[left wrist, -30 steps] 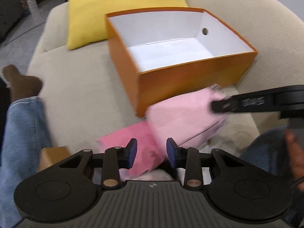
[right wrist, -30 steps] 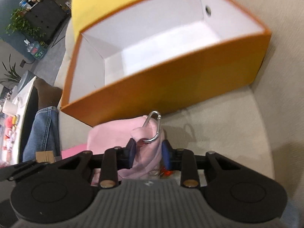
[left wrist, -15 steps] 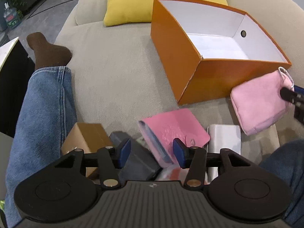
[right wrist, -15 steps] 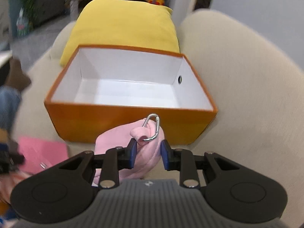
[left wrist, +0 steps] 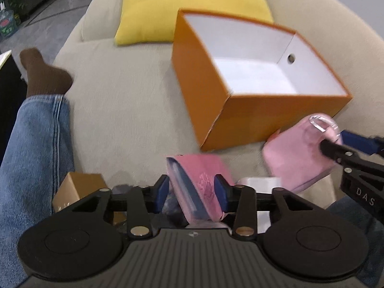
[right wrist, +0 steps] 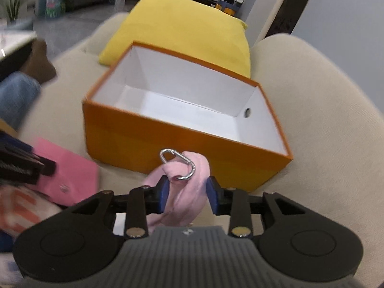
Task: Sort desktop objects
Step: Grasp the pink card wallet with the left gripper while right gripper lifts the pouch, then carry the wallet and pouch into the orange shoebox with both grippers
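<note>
An open orange box (left wrist: pixel 242 117) with a white, empty inside stands on the beige sofa; it also shows in the right wrist view (right wrist: pixel 182 144). My left gripper (left wrist: pixel 192 189) is shut on a pink card wallet (left wrist: pixel 199 182), which shows at the left of the right wrist view (right wrist: pixel 69 165). My right gripper (right wrist: pixel 186 192) is shut on a soft pink pouch (right wrist: pixel 182 192) with a silver carabiner (right wrist: pixel 178 165), held just in front of the box's near wall. The pouch (left wrist: pixel 297 158) and right gripper (left wrist: pixel 340 148) show at the right of the left wrist view.
A yellow cushion (left wrist: pixel 192 7) leans behind the box. A small brown cardboard box (left wrist: pixel 79 189), a white flat object (left wrist: pixel 259 182) and dark items lie by my left gripper. A person's jeans leg (left wrist: pixel 33 148) and brown sock (left wrist: pixel 43 76) lie at the left.
My left gripper has closed on the pink wallet and raised it. My right gripper has carried the pouch up to the box's front wall.
</note>
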`<state>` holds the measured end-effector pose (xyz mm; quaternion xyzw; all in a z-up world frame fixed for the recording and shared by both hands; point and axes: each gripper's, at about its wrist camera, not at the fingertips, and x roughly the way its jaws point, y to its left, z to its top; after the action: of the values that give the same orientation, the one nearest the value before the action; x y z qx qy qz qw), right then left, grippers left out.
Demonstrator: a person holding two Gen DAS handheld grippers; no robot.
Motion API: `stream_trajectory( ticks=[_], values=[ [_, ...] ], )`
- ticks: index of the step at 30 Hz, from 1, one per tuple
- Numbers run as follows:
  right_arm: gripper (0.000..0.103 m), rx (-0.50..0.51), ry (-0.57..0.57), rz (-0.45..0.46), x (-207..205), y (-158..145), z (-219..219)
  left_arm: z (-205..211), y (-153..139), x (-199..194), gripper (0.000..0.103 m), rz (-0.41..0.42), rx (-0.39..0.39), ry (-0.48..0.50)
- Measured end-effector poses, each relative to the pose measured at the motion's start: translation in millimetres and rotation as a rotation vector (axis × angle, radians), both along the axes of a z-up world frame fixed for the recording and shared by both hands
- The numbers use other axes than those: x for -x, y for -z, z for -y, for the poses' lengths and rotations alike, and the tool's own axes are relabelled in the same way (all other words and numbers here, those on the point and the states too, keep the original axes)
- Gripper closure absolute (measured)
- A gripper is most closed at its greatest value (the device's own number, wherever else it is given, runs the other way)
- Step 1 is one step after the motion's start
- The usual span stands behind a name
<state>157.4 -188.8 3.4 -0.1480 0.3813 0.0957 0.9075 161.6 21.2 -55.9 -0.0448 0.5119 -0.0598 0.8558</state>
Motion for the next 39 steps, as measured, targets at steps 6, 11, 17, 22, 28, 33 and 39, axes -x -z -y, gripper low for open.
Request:
stream_trajectory(
  ticks=[6, 11, 17, 22, 28, 33, 39],
  values=[
    [0.056, -0.195, 0.053, -0.065, -10, -5, 29, 12, -7, -3, 0.068, 0.057, 0.032, 0.016],
    [0.055, -0.359, 0.030, -0.114, -24, -4, 43, 24, -3, -4, 0.069, 0.045, 0.065, 0.049],
    [0.066, -0.388, 0.059, -0.213, -50, 15, 42, 31, 0, -7, 0.072, 0.042, 0.020, 0.042],
    [0.076, -0.403, 0.030, -0.243, -48, 20, 31, 26, 0, -5, 0.079, 0.045, 0.032, 0.020],
    [0.078, -0.396, -0.004, -0.203, -38, -2, 33, 31, -24, 11, 0.085, 0.117, 0.039, 0.030],
    [0.078, -0.417, -0.009, -0.134, -27, -36, 52, 37, -58, 30, 0.085, 0.183, 0.097, 0.062],
    [0.078, -0.422, -0.006, 0.004, -20, -77, 62, 57, -110, 35, 0.085, 0.323, 0.154, 0.137]
  ],
)
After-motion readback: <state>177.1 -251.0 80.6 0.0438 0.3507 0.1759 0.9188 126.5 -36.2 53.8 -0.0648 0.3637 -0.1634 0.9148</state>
